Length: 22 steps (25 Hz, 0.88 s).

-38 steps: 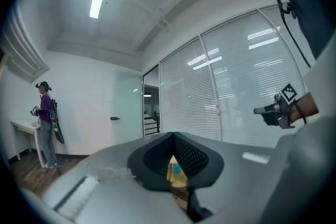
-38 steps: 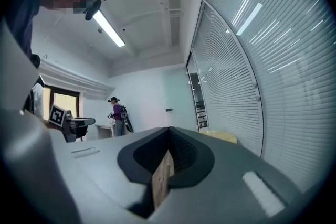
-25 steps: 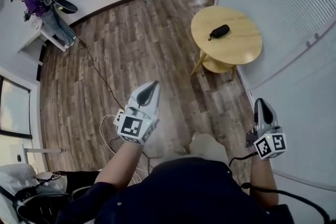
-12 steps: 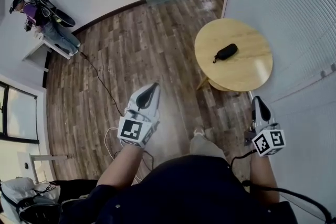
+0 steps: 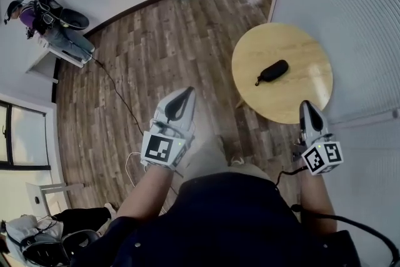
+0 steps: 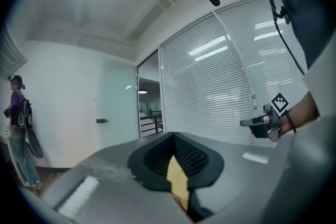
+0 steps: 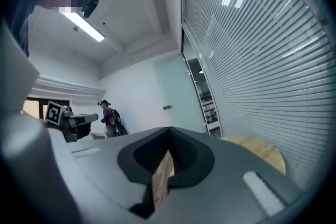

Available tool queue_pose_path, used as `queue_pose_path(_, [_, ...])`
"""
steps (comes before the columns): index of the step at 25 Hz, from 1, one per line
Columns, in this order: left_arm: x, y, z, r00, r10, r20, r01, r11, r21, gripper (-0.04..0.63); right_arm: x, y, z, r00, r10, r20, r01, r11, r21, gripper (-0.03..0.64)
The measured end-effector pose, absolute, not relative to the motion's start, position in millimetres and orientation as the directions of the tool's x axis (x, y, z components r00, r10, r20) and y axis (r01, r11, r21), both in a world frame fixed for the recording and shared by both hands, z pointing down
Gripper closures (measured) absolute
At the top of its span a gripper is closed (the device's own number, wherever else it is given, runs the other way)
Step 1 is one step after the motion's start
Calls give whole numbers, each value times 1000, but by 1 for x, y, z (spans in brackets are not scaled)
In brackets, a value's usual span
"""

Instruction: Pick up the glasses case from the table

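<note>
I see the glasses case (image 5: 273, 71), a slim black oblong with a short cord at one end, lying near the middle of the round wooden table (image 5: 310, 40), while my left gripper (image 5: 184, 97) and right gripper (image 5: 308, 110), both short of that table, have jaws closed on nothing.

Glasses case (image 5: 273, 72) on table (image 5: 303, 50), ahead-left of right tongs (image 5: 308, 107)

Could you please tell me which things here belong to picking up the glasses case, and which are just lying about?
For the job: glasses case, round table, left gripper, right gripper.
Just about: floor cable, white desk, person by the wall.
</note>
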<state>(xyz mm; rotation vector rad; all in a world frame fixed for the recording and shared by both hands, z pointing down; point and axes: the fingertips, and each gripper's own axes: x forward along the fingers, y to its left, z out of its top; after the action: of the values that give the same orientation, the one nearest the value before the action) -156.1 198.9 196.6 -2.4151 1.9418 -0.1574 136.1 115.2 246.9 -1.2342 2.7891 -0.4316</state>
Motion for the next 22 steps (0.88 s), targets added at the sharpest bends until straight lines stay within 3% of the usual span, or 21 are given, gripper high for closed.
queue_pose_path(10, [-189,21,226,400,-914,76,-910,-405,-88,592,102,-2,273,-595,-798,97,-790,558,-254,609])
queue_pose_path(22, [-187,-158,232,612,-780,129,-779,-623,-72,592,90,-115,294,-369,-908,199,-903,299,-310,609])
